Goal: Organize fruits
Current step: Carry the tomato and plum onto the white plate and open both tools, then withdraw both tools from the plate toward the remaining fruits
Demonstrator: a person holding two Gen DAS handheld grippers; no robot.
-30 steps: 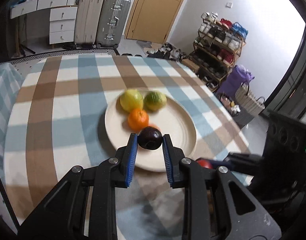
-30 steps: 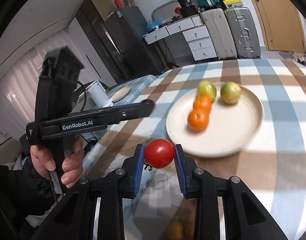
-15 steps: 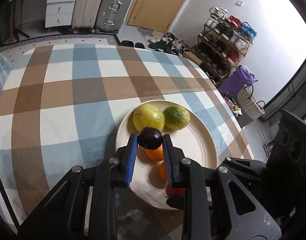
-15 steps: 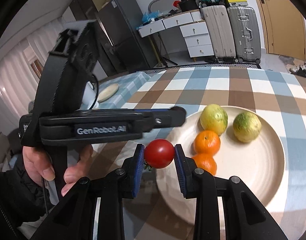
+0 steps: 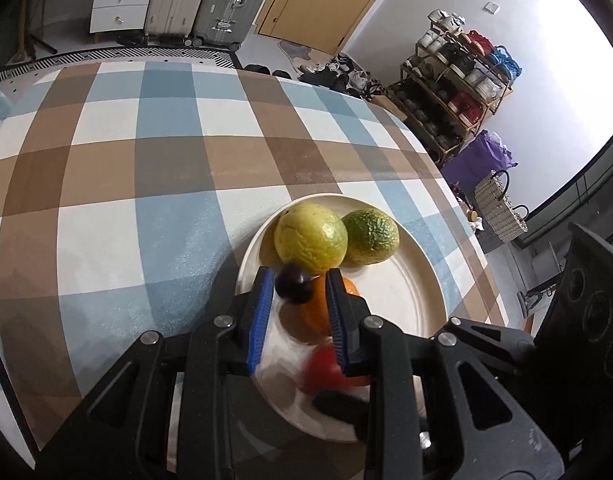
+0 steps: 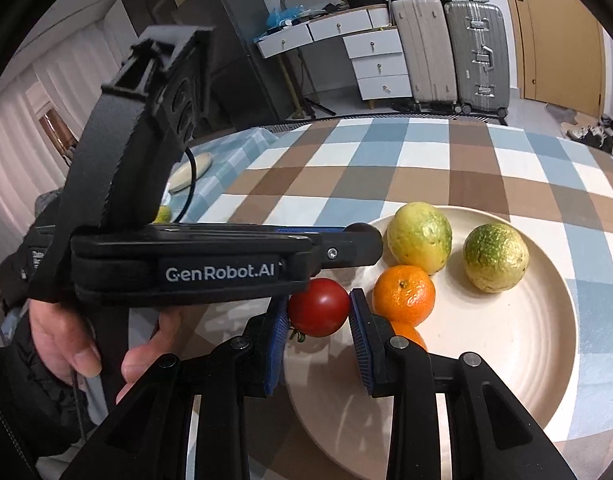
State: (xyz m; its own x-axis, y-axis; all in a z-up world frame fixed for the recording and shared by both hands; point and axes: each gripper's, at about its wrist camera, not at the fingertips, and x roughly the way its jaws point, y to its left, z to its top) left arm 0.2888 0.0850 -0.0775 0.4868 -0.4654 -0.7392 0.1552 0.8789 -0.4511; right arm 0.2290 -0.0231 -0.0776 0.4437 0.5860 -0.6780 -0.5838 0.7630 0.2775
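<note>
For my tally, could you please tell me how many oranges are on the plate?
2. One orange sits on the plate beside the tomato; the second orange lies close by, nearer the camera, half hidden by the right gripper. Others may be hidden.

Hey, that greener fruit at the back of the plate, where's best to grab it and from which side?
Probably best to grip the green fruit across its round middle, from above, fingers on its far and near sides. The yellow fruit crowds its left, while the plate lies bare in front.
</note>
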